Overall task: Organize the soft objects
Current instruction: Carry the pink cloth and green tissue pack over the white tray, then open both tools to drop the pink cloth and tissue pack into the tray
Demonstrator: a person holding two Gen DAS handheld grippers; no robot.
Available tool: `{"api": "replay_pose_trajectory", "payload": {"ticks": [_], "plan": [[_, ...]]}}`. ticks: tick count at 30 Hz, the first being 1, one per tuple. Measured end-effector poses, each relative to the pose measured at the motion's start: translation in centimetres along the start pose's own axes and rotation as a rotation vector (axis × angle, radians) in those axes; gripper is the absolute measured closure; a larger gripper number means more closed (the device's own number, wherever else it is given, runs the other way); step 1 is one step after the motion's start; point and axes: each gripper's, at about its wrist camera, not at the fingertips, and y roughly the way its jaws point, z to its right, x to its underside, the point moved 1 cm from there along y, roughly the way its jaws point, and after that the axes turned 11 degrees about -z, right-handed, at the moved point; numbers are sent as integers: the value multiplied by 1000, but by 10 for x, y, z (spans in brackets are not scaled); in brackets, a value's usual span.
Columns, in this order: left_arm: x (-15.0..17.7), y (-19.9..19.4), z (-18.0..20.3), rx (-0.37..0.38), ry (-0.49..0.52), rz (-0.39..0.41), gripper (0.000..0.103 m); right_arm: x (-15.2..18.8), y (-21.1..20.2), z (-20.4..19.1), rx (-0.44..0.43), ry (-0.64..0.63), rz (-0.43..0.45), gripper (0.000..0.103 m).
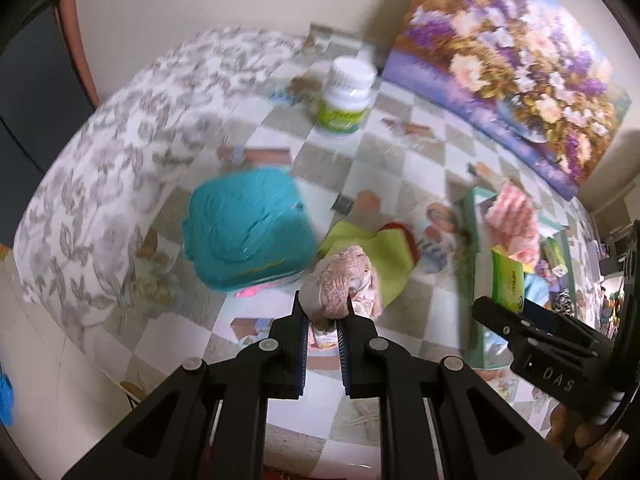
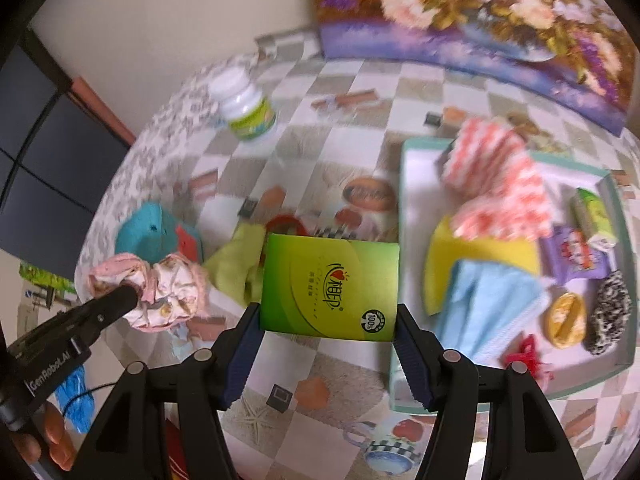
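Left hand-held gripper (image 1: 323, 312): jaws narrow, clamped on a crumpled pink-and-cream patterned cloth bundle (image 1: 340, 284), held off the desk at lower centre of the left wrist view; same bundle at lower left of the right wrist view (image 2: 160, 294). Right hand-held gripper (image 2: 329, 320): jaws wide, gripping a flat green tissue packet with printed lettering (image 2: 330, 286) by its two side edges, centre of frame, just left of a shallow pale-green tray (image 2: 404, 208).

In the tray: folded pink-and-white striped cloth (image 2: 496, 184), yellow sponge block (image 2: 444, 264), light-blue folded cloth (image 2: 488, 308), black-and-white speckled scrubber (image 2: 610, 312), small wrapped packets.

On the desk with checked, picture-printed oilcloth (image 2: 344, 92): teal knitted bundle (image 1: 248, 228) at centre left of the left view, lime-green cloth (image 1: 384, 256) beside it, white plastic bottle with green label (image 1: 347, 96) toward upper centre. Floral painting of purple and pink blooms (image 1: 512, 64) leaning on the cream wall, upper right. Grey leaf-patterned cover (image 1: 100, 168) over the desk's left edge.
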Motion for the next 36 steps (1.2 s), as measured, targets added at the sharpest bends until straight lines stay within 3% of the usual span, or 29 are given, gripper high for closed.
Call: {"api": "replay_pose_trajectory", "payload": {"ticks": [7,14,19,36], "plan": [[-8,-36,31,11,65,89,89,-2,-47,22,24,55,118,36],[-22,-56,85,2,163,143,89,-2,-74,56,31,145,180,36],[-29,-55,130,13,238,145,89,1,-86,87,94,214,203,36],[-38,-21,236,13,399,96,89,9,-93,169,136,387,188,36]]}}
